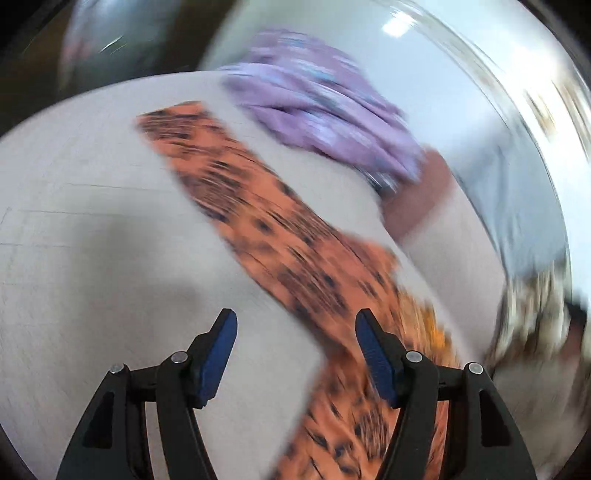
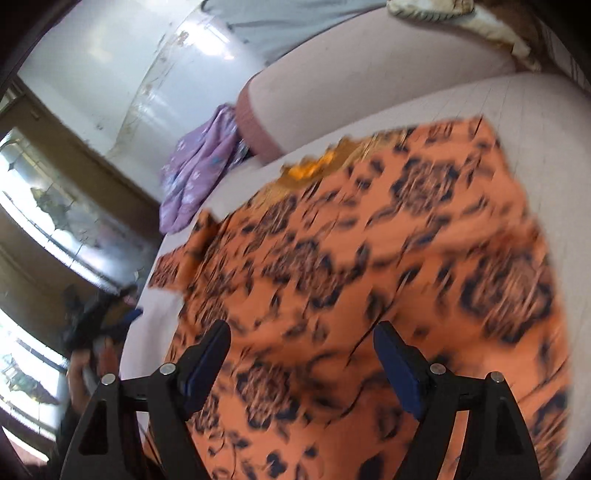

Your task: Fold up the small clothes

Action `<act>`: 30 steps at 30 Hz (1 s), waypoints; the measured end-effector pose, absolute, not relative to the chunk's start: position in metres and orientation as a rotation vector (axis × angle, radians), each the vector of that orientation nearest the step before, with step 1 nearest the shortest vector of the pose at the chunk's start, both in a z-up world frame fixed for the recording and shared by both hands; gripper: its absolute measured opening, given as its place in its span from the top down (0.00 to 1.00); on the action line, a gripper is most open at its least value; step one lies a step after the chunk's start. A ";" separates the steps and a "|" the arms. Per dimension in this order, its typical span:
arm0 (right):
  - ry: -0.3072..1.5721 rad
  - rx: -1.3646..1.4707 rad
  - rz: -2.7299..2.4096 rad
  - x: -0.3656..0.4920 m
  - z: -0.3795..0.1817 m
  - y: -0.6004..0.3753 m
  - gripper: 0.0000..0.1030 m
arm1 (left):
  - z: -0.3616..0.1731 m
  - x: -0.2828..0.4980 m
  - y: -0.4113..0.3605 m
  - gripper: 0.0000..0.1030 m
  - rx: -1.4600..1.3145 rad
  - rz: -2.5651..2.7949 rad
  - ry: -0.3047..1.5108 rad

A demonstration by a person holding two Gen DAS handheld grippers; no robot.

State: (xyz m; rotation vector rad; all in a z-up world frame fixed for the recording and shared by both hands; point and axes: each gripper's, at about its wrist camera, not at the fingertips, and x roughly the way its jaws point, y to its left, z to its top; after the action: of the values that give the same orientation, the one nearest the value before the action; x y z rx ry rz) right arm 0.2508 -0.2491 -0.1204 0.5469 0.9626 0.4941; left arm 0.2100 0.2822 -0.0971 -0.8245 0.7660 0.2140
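Observation:
An orange garment (image 1: 258, 206) with a dark print lies spread on a pale cloth-covered surface (image 1: 92, 203); one long strip of it runs away toward the far left. My left gripper (image 1: 295, 325) hovers open over the garment's near edge, blue pads apart, nothing pinched. In the right wrist view the same orange garment (image 2: 369, 240) fills the middle, its yellow neckline (image 2: 314, 168) at the far side. My right gripper (image 2: 301, 332) stands open just above the cloth. The left gripper (image 2: 107, 325) shows blurred at the left edge, held by a hand. Both views are motion-blurred.
A crumpled purple garment (image 1: 325, 110) (image 2: 199, 173) lies at the far edge of the surface. Beside it rests a pinkish bolster (image 2: 332, 103) (image 1: 417, 195). A cream patterned cloth (image 2: 480, 22) sits further back. A white wall and a window (image 2: 44, 206) lie beyond.

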 end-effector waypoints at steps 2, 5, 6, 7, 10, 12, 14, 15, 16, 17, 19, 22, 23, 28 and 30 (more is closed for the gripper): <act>0.959 0.540 0.519 0.242 -0.133 -0.240 0.20 | -0.103 0.226 0.323 0.34 -0.883 0.278 0.750; 0.981 0.552 0.524 0.237 -0.156 -0.239 0.20 | -0.113 0.254 0.367 0.35 -0.906 0.345 0.748; 0.967 0.570 0.531 0.240 -0.163 -0.243 0.20 | -0.118 0.267 0.382 0.35 -0.910 0.374 0.759; 0.951 0.575 0.536 0.236 -0.163 -0.243 0.21 | -0.122 0.274 0.388 0.35 -0.908 0.380 0.764; 0.935 0.568 0.549 0.238 -0.166 -0.242 0.20 | -0.139 0.302 0.411 0.36 -0.913 0.385 0.789; 0.928 0.565 0.554 0.235 -0.164 -0.244 0.20 | -0.146 0.312 0.425 0.36 -0.936 0.417 0.781; 0.924 0.567 0.559 0.235 -0.164 -0.245 0.20 | -0.150 0.314 0.433 0.36 -0.948 0.427 0.760; 0.920 0.568 0.561 0.235 -0.165 -0.245 0.20 | -0.151 0.318 0.433 0.36 -0.938 0.430 0.766; 0.919 0.567 0.562 0.235 -0.165 -0.245 0.20 | -0.150 0.321 0.434 0.37 -0.924 0.436 0.773; 0.917 0.564 0.562 0.236 -0.166 -0.245 0.20 | -0.149 0.324 0.435 0.51 -0.902 0.457 0.786; 0.913 0.554 0.560 0.234 -0.166 -0.244 0.20 | -0.150 0.336 0.440 0.83 -0.839 0.529 0.851; 0.908 0.557 0.562 0.233 -0.165 -0.245 0.20 | -0.150 0.344 0.448 0.95 -0.824 0.553 0.891; 0.908 0.559 0.563 0.234 -0.165 -0.245 0.20 | -0.143 0.347 0.444 0.96 -0.782 0.564 0.898; 0.903 0.560 0.566 0.233 -0.166 -0.246 0.20 | -0.054 0.344 0.385 0.97 -0.520 0.515 0.731; 0.897 0.568 0.568 0.233 -0.166 -0.247 0.20 | 0.001 0.336 0.336 0.97 -0.425 0.397 0.632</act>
State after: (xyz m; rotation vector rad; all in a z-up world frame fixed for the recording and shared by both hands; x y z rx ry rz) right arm 0.2330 -0.2474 -0.1662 0.5681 0.8970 0.5679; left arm 0.3356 0.3362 0.0007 -0.4254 0.6315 0.3967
